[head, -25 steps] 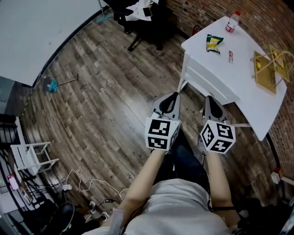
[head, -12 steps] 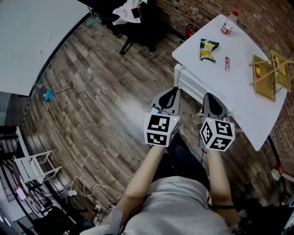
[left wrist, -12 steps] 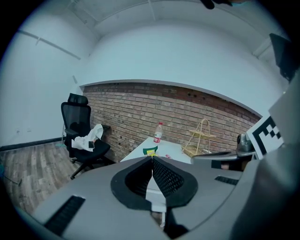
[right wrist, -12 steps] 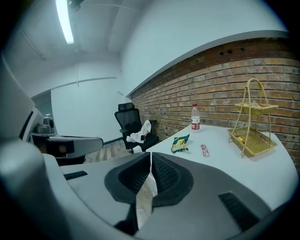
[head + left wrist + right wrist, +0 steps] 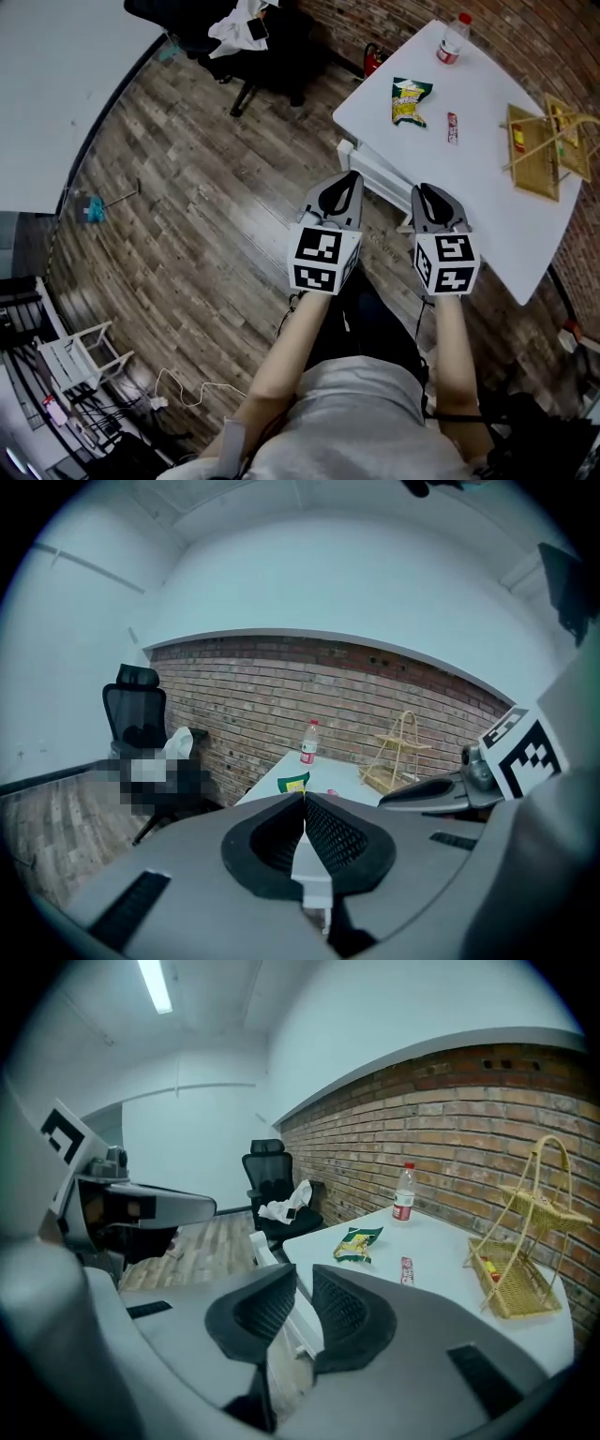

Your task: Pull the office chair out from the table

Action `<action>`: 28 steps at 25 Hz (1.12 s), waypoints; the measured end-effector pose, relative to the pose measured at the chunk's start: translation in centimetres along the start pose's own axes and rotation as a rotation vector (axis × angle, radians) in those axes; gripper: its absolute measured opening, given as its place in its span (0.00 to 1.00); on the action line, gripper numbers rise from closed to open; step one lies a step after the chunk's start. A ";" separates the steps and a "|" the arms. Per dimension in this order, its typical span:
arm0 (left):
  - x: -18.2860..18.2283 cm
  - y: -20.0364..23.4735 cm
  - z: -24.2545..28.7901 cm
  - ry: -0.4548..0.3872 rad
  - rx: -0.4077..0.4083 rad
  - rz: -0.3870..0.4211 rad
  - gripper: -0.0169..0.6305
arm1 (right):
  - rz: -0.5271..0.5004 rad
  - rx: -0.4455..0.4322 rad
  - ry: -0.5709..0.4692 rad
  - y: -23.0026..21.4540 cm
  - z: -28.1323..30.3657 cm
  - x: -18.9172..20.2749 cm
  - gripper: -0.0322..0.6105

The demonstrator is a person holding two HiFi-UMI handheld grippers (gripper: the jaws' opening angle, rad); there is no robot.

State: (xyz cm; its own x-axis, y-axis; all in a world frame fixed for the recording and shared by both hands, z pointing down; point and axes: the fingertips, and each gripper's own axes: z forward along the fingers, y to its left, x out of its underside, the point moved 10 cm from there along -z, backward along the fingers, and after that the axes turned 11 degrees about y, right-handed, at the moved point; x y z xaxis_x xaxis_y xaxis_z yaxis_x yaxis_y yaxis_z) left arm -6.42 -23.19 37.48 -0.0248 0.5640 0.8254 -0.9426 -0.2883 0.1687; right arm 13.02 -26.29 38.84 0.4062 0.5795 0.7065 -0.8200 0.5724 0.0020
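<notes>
Left gripper (image 5: pixel 347 180) jaws together, empty; right gripper (image 5: pixel 427 191) jaws just cracking open, narrow, empty. Both near table (image 5: pixel 473 178); office chair (image 5: pixel 289 42) well apart.

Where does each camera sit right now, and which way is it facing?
Head view: on the person's head, looking steeply down at wood floor and white table; forearms, left tongs and right tongs show.
Left gripper view: rides the left tongs, jaws together, facing the brick wall; right tongs at its right edge.
Right gripper view: rides the right tongs, whose empty jaws have just been opening slightly, facing along the table; left tongs at left.
Shared: both gripper views show the bottle, the basket and the black office chair.
</notes>
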 end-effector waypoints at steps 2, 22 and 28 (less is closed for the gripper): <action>-0.2 0.0 0.7 0.009 0.017 0.012 0.05 | -0.034 -0.016 0.039 -0.4 0.6 0.0 0.34; -2.6 2.0 7.1 0.083 0.198 0.109 0.05 | -0.621 -0.064 0.507 -0.4 8.3 1.5 0.35; -2.7 1.9 7.3 0.086 0.226 0.125 0.05 | -0.741 -0.060 0.615 0.2 10.9 2.5 0.35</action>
State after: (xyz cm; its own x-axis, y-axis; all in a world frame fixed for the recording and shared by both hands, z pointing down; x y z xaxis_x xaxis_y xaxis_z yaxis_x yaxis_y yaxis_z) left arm -5.71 -30.88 39.48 -0.1738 0.5738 0.8004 -0.8322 -0.5201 0.1922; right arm 9.47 -31.01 48.31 0.9666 0.2522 0.0460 -0.2555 0.9339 0.2502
